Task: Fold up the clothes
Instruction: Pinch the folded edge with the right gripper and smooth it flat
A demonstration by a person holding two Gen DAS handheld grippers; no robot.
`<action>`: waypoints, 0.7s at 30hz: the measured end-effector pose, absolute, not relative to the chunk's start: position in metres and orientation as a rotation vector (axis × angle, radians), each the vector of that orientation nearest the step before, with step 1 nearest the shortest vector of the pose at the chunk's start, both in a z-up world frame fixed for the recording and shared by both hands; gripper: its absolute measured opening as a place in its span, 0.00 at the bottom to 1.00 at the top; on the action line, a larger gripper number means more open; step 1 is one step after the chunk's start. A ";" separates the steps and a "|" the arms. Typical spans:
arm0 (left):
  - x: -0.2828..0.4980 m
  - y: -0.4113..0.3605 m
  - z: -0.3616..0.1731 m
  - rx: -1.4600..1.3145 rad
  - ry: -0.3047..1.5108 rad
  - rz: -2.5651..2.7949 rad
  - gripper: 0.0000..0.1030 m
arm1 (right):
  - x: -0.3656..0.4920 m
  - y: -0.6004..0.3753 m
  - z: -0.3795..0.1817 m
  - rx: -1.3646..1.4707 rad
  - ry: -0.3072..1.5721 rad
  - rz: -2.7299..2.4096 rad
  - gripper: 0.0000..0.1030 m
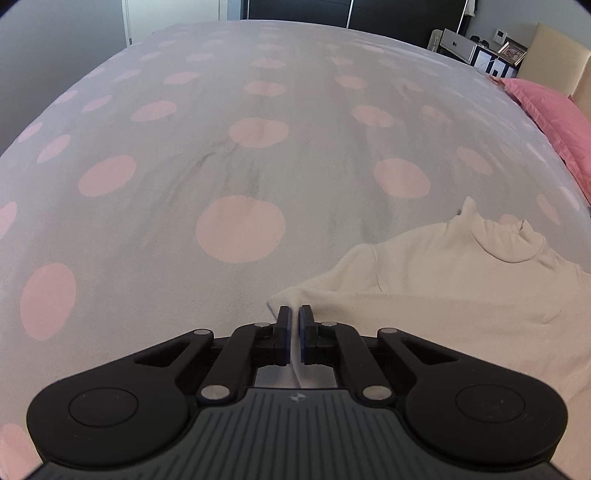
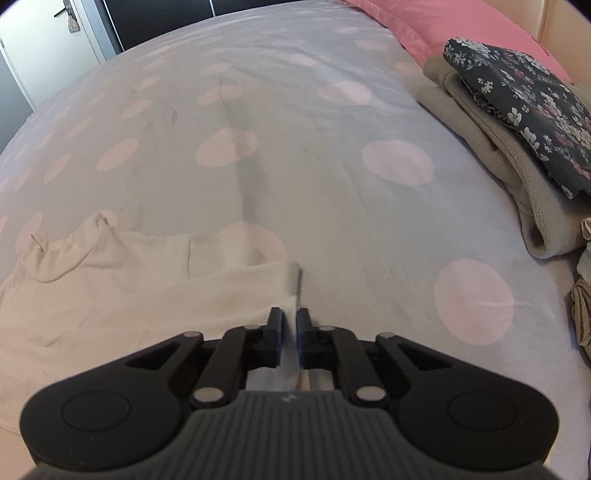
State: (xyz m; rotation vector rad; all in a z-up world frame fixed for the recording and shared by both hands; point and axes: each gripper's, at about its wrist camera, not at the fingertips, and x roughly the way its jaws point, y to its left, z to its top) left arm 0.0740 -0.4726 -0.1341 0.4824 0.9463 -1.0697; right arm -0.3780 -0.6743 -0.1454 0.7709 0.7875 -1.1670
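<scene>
On the bed, nearest the cameras: two hand-held grippers, each angled down at one outer edge of a cream garment.
Left gripper (image 1: 295, 312): jaws drawn almost together, pinching a thin fold of the cream turtleneck top (image 1: 461, 280) at its left edge; a ridge of the cloth runs back between the blue pads.
Right gripper (image 2: 290, 314): jaws narrow but a little wider than the left pair, pinching the top's (image 2: 122, 280) right edge; a white strip of layered fabric stands between the pads.
Task garment: cream turtleneck top, lying flat on the bedspread (image 1: 240, 155) between the two grippers, the rolled neck at its far end, the body running back under both tools.
Sleeve area: in the right wrist view, a band of cloth lies folded across the body near the gripper.
Bedspread: pale grey with large pink dots, creased in the middle beyond the top.
Middle distance, right wrist view: stack of folded clothes (image 2: 491, 133), beige fleece underneath and a dark floral piece (image 2: 524, 103) on top, well apart from the top.
Farther: pink pillow (image 1: 546, 110) at the bed's far right side.
Farthest: white door and dark cabinets (image 1: 332, 11) beyond the bed.
</scene>
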 end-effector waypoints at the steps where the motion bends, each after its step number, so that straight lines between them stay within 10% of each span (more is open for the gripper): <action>1: 0.075 -0.471 -0.133 0.487 0.949 -1.067 0.04 | -0.378 -0.674 -0.144 0.766 0.793 -1.168 0.24; 5: 0.073 -0.458 -0.120 0.518 0.934 -1.068 0.06 | -0.387 -0.670 -0.134 0.770 0.770 -1.160 0.30; 12: 0.061 -0.424 -0.112 0.465 1.044 -1.188 0.47 | -0.404 -0.651 -0.124 0.901 0.756 -1.089 0.33; 16: 0.047 -0.416 -0.123 0.492 1.096 -1.220 0.46 | -0.408 -0.636 -0.129 0.979 0.758 -1.046 0.34; 18: 0.040 -0.414 -0.131 0.527 1.109 -1.223 0.16 | -0.410 -0.632 -0.132 0.996 0.759 -1.051 0.18; 21: 0.036 -0.414 -0.137 0.569 1.091 -1.203 0.09 | -0.411 -0.627 -0.135 1.008 0.763 -1.060 0.17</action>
